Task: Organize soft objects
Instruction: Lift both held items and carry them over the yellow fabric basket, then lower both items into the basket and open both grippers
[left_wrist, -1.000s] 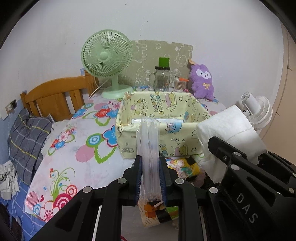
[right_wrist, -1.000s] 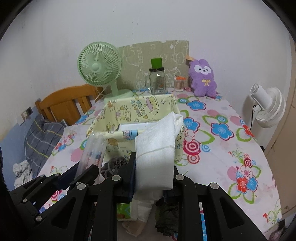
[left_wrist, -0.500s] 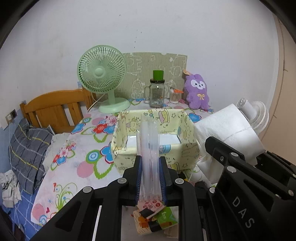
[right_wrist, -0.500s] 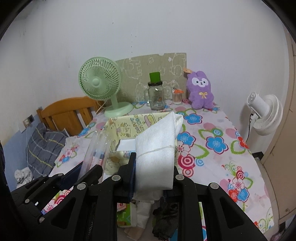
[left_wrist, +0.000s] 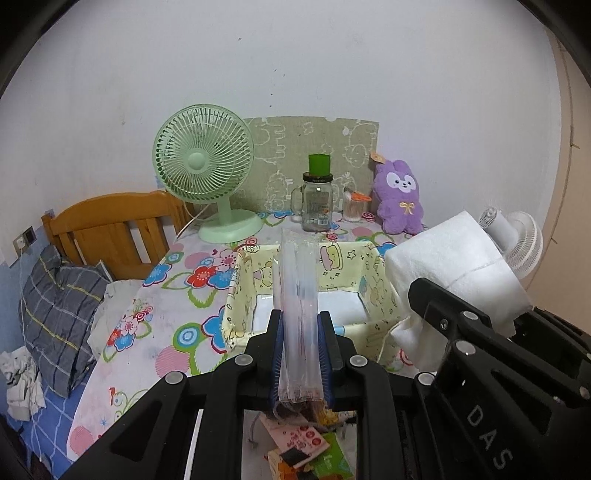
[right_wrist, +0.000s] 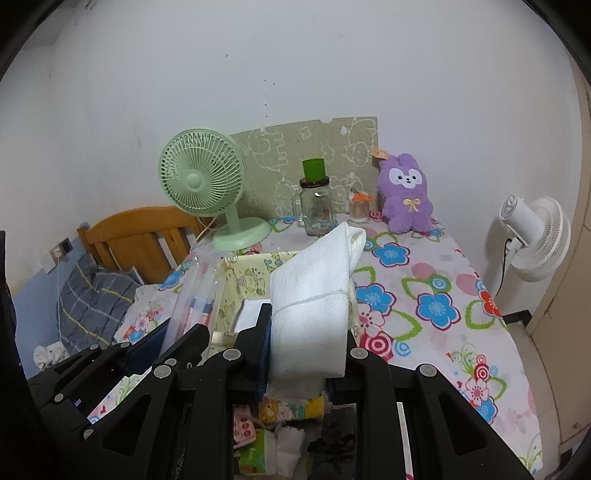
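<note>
My left gripper (left_wrist: 300, 325) is shut on a clear plastic packet (left_wrist: 298, 295), held upright above the near edge of a yellow fabric basket (left_wrist: 240, 288). My right gripper (right_wrist: 306, 325) is shut on a folded white cloth (right_wrist: 314, 288), which also shows at the right of the left wrist view (left_wrist: 454, 266). The basket (right_wrist: 243, 280) holds a flat white item (left_wrist: 343, 310). Small tissue packs and soft items (right_wrist: 258, 435) lie in a heap below the grippers.
A green fan (left_wrist: 203, 162), a glass jar with a green lid (left_wrist: 317, 203), a small container (left_wrist: 354, 206) and a purple plush rabbit (left_wrist: 400, 199) stand at the back of the flowered table (right_wrist: 424, 295). A white fan (right_wrist: 535, 236) stands right; a wooden bed (left_wrist: 107, 225) lies left.
Both grippers have risen and pulled back with their loads. The basket and table now sit lower and farther away in both views.
</note>
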